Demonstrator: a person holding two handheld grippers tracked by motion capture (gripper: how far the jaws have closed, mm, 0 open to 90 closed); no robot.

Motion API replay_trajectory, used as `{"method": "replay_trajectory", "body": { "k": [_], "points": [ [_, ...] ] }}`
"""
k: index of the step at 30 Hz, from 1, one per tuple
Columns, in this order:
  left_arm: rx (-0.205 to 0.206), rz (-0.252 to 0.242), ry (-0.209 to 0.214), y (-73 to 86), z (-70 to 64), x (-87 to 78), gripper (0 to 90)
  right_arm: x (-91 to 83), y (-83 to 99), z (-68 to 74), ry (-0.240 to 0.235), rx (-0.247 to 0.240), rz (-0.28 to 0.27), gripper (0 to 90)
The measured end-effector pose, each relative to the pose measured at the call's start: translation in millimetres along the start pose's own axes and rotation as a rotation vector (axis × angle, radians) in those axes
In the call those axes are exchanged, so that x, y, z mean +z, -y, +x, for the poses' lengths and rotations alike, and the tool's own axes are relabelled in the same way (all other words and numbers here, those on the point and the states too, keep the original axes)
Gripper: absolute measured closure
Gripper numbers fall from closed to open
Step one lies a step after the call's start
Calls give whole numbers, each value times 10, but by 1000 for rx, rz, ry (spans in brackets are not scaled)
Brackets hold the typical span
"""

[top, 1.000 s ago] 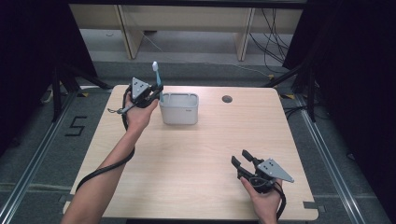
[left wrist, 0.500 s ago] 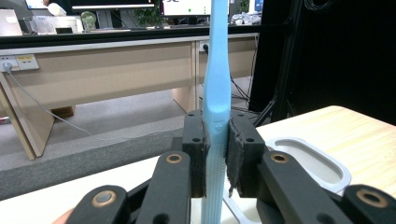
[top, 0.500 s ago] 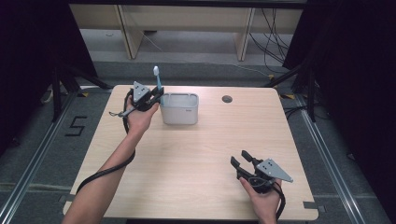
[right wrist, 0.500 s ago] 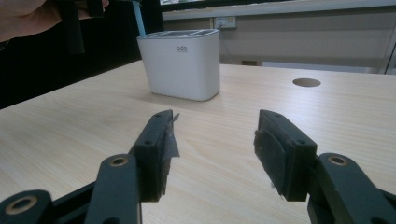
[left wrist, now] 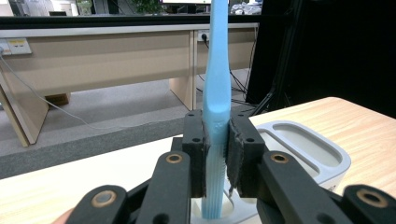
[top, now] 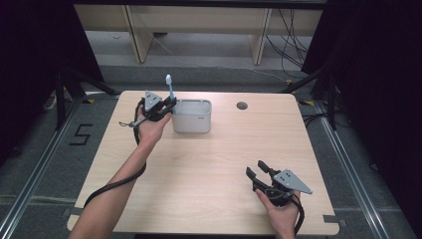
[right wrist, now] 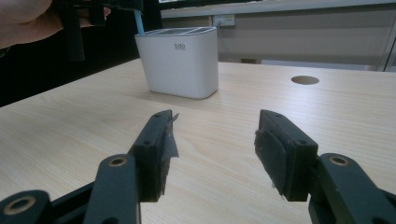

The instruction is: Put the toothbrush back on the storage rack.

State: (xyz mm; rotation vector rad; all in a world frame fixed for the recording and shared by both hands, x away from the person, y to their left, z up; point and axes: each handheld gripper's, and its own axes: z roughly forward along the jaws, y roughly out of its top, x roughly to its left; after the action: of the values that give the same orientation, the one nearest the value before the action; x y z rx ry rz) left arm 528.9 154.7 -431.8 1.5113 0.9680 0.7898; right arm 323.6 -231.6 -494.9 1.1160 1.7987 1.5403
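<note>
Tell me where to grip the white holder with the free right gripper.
Take the white holder across its narrow width, the right gripper coming from above or the near side. Its walls look flat and upright. Keep clear of the toothbrush the left gripper holds at its left end.

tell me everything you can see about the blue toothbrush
The toothbrush is light blue, apparently plastic, with a pale head at the top in the high view. It stands upright, clamped at mid-handle between the jaws of the left gripper. The ribbed lower handle dips into a small round slot at the left end of the white holder, near the table's far edge. Nothing else touches it.
</note>
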Motion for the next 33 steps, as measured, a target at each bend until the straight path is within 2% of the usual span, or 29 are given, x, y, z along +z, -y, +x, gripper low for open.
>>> {"method": "replay_trajectory", "body": {
  "k": [2,5,6,9,11,13,16,18,19,26,29,33],
  "points": [
    [-2,4,0,16,-1,6,783,-4,1,-7,14,-12,2,467],
    [-6,8,-2,41,1,16,783,4,5,-8,6,-8,-6,466],
    [-5,13,-3,50,4,16,783,3,3,-18,10,-22,-6,465],
    [-8,17,-4,72,4,22,782,-3,5,-19,15,-18,7,464],
    [-3,19,-4,81,9,25,782,-5,6,-6,9,5,17,464],
    [-6,20,-4,87,6,28,782,0,8,-9,-1,6,7,464],
    [-6,21,-3,93,2,33,782,-3,7,-15,10,-8,8,463],
    [0,23,-2,100,0,39,782,0,10,-8,-1,11,8,463],
    [-2,24,-2,103,-1,41,782,-7,6,-12,15,0,15,462],
    [-12,33,-12,137,6,47,782,-6,11,-19,16,-10,13,461],
    [-15,38,-15,157,12,48,781,24,22,-26,1,-11,-28,461],
    [-25,47,-21,184,24,47,780,13,17,-31,6,-23,-13,461]
  ]
}}
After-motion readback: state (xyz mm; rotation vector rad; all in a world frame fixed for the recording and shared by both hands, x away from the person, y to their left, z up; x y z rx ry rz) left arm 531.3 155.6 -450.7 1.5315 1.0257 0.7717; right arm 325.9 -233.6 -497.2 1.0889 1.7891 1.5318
